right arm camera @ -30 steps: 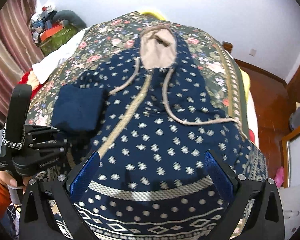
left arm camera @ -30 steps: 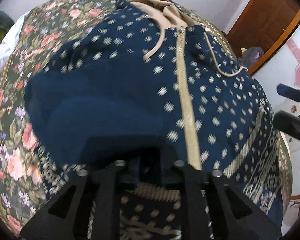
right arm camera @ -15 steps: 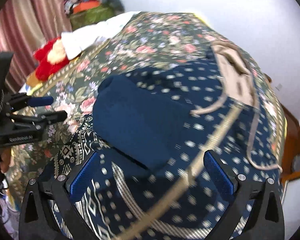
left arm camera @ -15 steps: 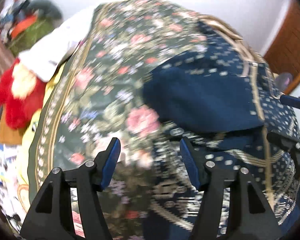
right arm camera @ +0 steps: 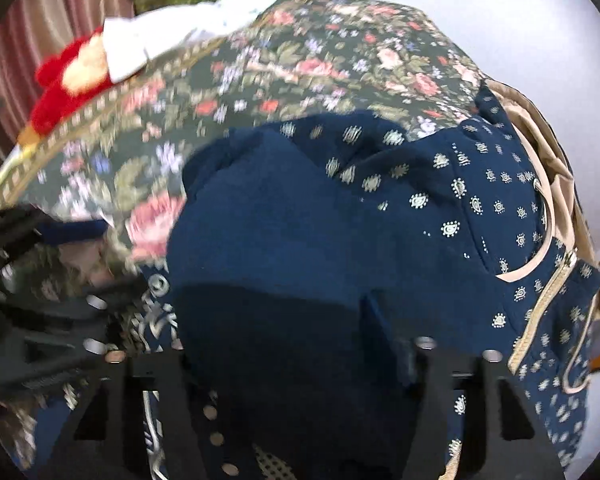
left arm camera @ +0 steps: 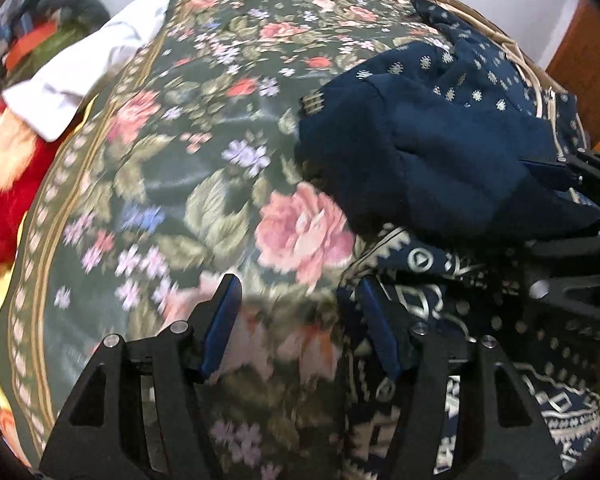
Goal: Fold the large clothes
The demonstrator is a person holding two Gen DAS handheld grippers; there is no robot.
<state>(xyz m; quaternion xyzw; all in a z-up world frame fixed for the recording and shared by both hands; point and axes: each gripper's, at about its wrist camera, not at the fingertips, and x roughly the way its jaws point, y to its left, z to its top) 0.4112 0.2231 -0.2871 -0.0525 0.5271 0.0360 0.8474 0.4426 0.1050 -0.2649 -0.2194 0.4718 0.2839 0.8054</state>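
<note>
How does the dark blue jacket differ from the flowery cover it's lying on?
The jacket is navy with small pale dots; the cover is dark green with big pink roses. The jacket is rumpled, with part folded over itself; the cover lies spread out. The jacket has a tan zip; the cover has a gold patterned border. Both are patterned fabric.
</note>
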